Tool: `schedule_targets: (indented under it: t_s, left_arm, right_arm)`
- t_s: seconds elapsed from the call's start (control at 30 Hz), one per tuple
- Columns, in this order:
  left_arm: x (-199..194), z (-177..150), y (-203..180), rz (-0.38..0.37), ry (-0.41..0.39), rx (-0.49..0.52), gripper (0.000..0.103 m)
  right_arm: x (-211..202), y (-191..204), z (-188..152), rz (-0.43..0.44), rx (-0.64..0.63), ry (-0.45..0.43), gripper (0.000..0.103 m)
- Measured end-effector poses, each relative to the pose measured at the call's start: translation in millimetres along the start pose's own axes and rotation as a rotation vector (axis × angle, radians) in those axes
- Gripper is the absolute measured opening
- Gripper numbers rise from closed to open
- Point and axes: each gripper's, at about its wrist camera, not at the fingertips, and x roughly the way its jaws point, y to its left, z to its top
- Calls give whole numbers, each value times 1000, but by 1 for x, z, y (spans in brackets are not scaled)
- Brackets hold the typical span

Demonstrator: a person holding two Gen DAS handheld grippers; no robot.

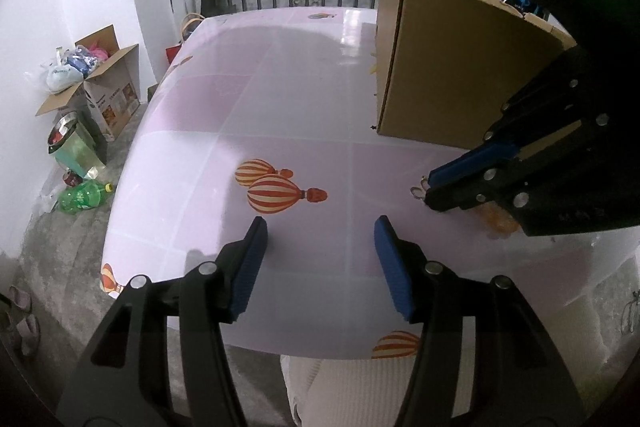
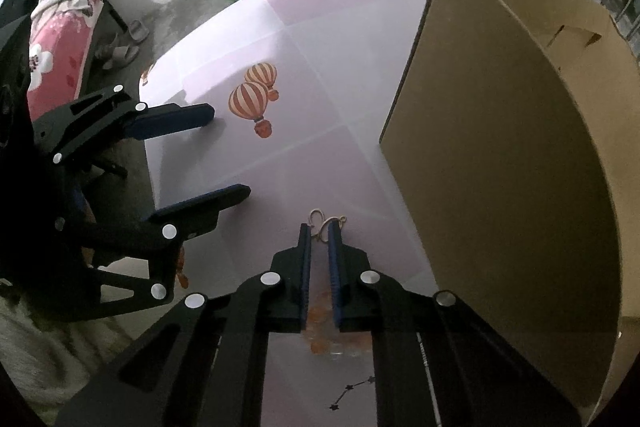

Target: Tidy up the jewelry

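Right gripper [image 2: 320, 231]: black frame, blue pads, jaws narrowed to a slim gap, tips down at the table [image 2: 340, 39]. Jewelry [image 2: 322, 219]: thin gold-coloured wire loops lying on the table at the tips, partly between them; whether the pads pinch it cannot be told. Left gripper [image 2: 226, 153]: at left, jaws apart, nothing between. Table: pink-and-white checks, balloon print [image 2: 252, 99]. Box [image 2: 500, 167]: brown cardboard, standing at right, just beside the jewelry. Slippers [image 2: 124, 47]: on the floor beyond the table.
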Motion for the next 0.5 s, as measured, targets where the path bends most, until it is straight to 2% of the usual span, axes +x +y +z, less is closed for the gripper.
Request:
schedule_targets:
  t_s: [0.17, 0.33, 0.5]
  left_arm:
    - [-5, 2, -8, -68, -39, 46, 52]
    - [4, 7, -18, -132, -29, 125, 36]
    - [15, 14, -28, -167, -15, 218, 33]
  right_arm:
    - [-7, -3, -3, -3, 24, -21, 8]
    - [-14, -5, -8, -31, 52, -45, 8]
    - [-16, -4, -12, -57, 63, -64, 8]
